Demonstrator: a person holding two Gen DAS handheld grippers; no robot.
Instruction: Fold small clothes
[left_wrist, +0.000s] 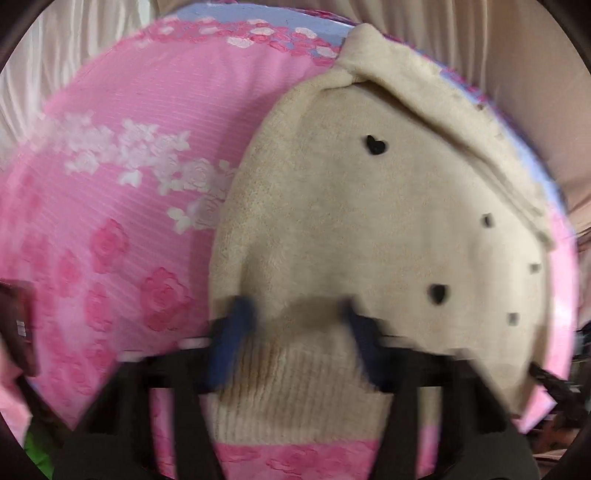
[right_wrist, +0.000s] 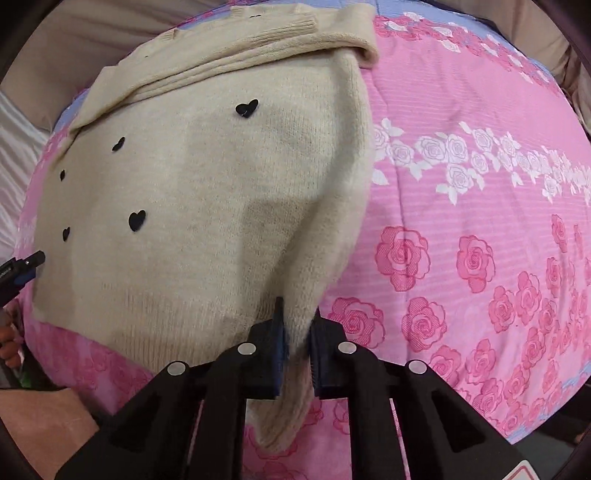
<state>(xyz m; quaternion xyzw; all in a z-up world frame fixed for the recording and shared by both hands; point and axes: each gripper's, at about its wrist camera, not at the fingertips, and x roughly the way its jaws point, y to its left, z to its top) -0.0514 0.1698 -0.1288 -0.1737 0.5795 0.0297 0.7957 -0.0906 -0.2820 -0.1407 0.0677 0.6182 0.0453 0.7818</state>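
Cream sweater (right_wrist: 207, 206) lies on the pink rose bedspread (right_wrist: 461, 229), sleeves already folded in across the top. Right tongs (right_wrist: 297, 354) pinch its hem corner; left tongs (left_wrist: 295, 332) straddle the hem, grip unclear through blur. Body fold not yet made.

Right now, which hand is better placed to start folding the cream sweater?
Probably the right: its tongs are shut on the sweater hem corner. The left tongs straddle the hem, blurred, grip unclear.
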